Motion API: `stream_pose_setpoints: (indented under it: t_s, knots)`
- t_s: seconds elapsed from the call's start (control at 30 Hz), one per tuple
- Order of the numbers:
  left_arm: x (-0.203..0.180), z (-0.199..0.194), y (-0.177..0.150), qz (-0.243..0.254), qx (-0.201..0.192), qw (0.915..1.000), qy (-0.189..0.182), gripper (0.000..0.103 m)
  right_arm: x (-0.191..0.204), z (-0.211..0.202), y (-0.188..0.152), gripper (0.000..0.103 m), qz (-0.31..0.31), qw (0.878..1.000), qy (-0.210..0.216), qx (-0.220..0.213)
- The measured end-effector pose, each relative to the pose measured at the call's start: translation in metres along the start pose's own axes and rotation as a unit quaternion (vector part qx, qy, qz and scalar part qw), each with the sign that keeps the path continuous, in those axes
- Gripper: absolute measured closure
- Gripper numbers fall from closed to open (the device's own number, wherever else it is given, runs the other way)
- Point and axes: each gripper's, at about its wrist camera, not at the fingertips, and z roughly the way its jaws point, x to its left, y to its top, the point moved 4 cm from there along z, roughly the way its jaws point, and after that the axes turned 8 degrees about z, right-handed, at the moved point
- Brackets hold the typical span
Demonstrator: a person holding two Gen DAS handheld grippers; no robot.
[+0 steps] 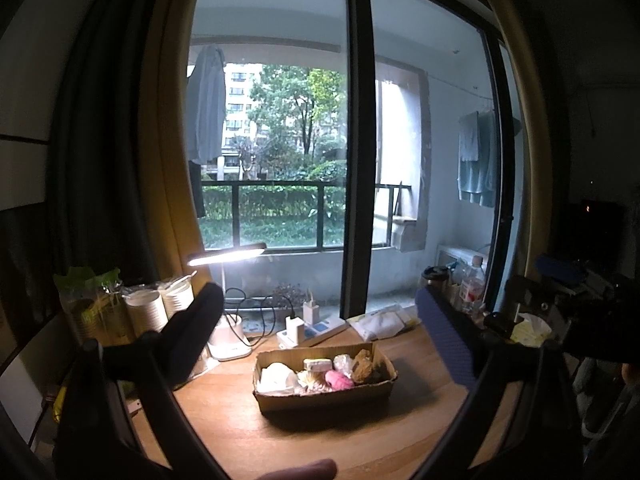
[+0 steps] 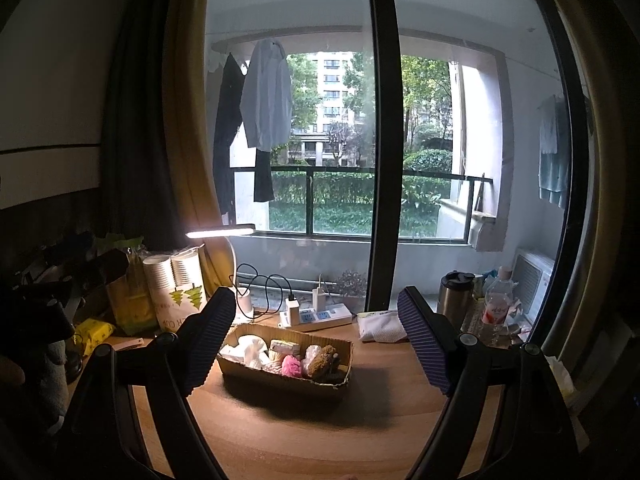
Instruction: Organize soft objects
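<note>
A shallow cardboard box sits on the wooden table and holds several soft objects: white pieces, a pink puff and a brown sponge. My left gripper hangs open above and in front of the box, nothing between its fingers. My right gripper is also open and empty, its fingers framing the box from the near side.
A lit desk lamp, a power strip with chargers, stacked paper cups, a white cloth, a steel tumbler and a bottle line the table's far edge by the window.
</note>
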Motion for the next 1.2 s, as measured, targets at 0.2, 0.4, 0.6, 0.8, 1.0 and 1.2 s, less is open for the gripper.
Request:
stream_pose_setpoints:
  t_s: [0.2,0.4,0.6,0.8,1.0,1.2]
  knots:
    - [0.0015,0.0016,0.0001,0.0,0.001,1.0,0.003,0.005,0.0041,0.0018,-0.0019,0.017,-0.002,1.0,0.003,0.002]
    - [0.0011,0.0001,-0.0013,0.008,-0.003,0.9998,0.018,0.004,0.0045,0.0021,-0.0036,0.017,-0.005,1.0,0.002,0.006]
    - [-0.0005,-0.0017,-0.0033,0.007,-0.001,0.9999,0.015,0.004,0.0048,0.0015,-0.0028,0.017,-0.005,1.0,0.003,0.008]
    - [-0.0003,-0.0013,-0.0036,0.008,-0.001,0.9999,0.015,0.004,0.0051,0.0011,-0.0025,0.017,-0.006,1.0,0.003,0.008]
    - [-0.0001,-0.001,-0.0032,0.008,0.0,0.9999,0.015,0.004,0.0051,0.0019,-0.0039,0.017,-0.004,1.0,0.003,0.01]
    - [-0.0005,0.0011,-0.0053,0.005,0.003,0.9999,0.014,0.004,0.0049,0.0045,-0.0066,0.017,-0.005,1.0,0.003,0.015]
